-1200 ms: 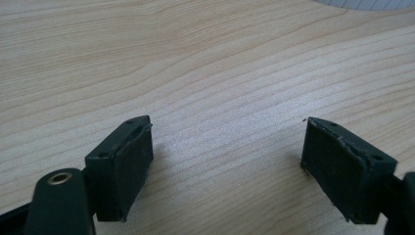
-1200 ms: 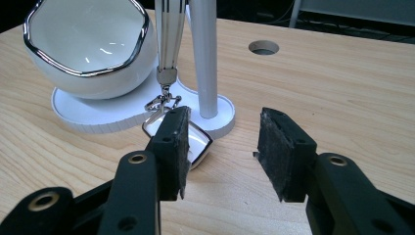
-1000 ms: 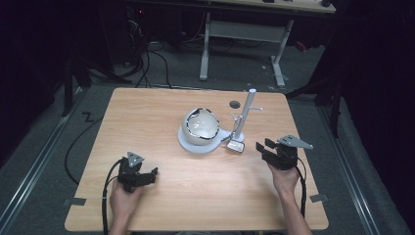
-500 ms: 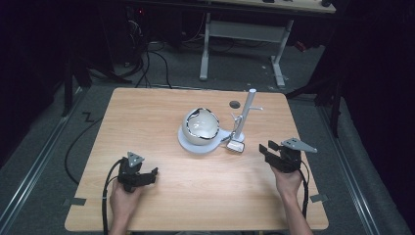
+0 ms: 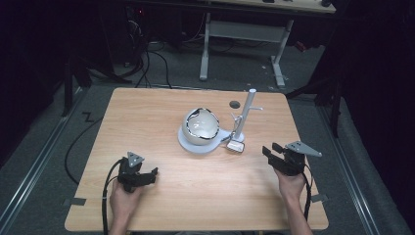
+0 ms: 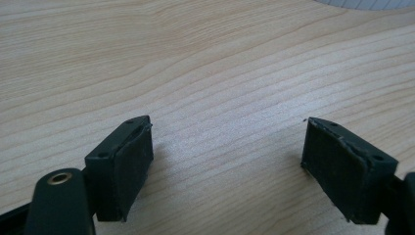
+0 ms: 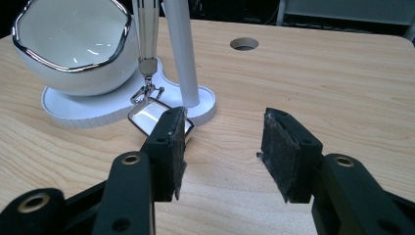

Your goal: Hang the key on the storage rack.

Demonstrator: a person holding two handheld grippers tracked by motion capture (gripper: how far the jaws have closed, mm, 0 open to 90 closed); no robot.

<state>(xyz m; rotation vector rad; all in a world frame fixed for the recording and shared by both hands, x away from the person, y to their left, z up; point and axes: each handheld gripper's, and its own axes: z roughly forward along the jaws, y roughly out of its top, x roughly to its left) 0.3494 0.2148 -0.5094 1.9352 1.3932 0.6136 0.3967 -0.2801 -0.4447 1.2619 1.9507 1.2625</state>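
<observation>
A white egg-shaped bowl [image 5: 200,127] with a silver rim tilts on a white base [image 5: 188,144] in the middle of the table. A white post [image 5: 247,112] rises from the base. From it hangs a strap [image 7: 147,29] with a clasp and a square metal tag [image 7: 147,115] that rests on the wood. My right gripper [image 5: 269,149] sits right of the stand and points at the tag. Its jaws [image 7: 225,127] have just been opening, with nothing between them. My left gripper [image 5: 154,172] lies at the near left, open over bare wood [image 6: 225,156].
The wooden table [image 5: 147,112] has a round cable hole [image 5: 235,104] behind the post. Cables trail from both grippers off the near edge. A desk frame [image 5: 244,34] and dark floor lie beyond the far edge.
My right gripper has drifted a little toward the near edge of the table. The left hand, bowl and stand have not moved.
</observation>
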